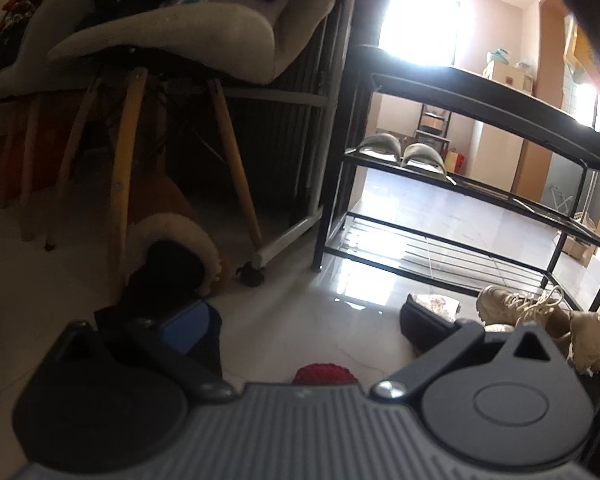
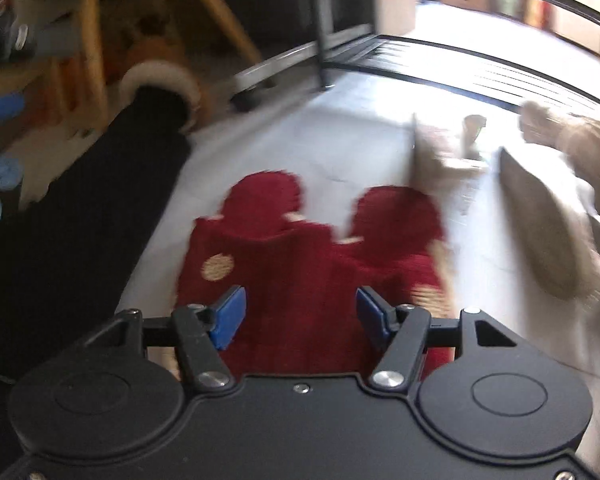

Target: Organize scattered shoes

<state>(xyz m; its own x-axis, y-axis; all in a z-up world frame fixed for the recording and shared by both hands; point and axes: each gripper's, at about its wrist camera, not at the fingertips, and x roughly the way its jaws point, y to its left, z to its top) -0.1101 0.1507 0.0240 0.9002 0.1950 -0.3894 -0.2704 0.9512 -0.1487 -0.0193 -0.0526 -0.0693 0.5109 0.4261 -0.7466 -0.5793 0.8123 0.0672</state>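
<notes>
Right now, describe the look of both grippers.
Left gripper: ribbed grey body, black round pivot housings, black linkage arms with silver screws, a blue pad on one finger. Right gripper: black body, same round housings and silver screws, blue pads on both jaws.

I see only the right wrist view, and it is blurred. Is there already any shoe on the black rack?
Observer: Yes. A pair of grey slippers sits on the middle shelf of the rack.
Operator: Thank you. And the left claw, does it hold something?
Observer: No. The left claw is open, with only bare floor between its fingers.
</notes>
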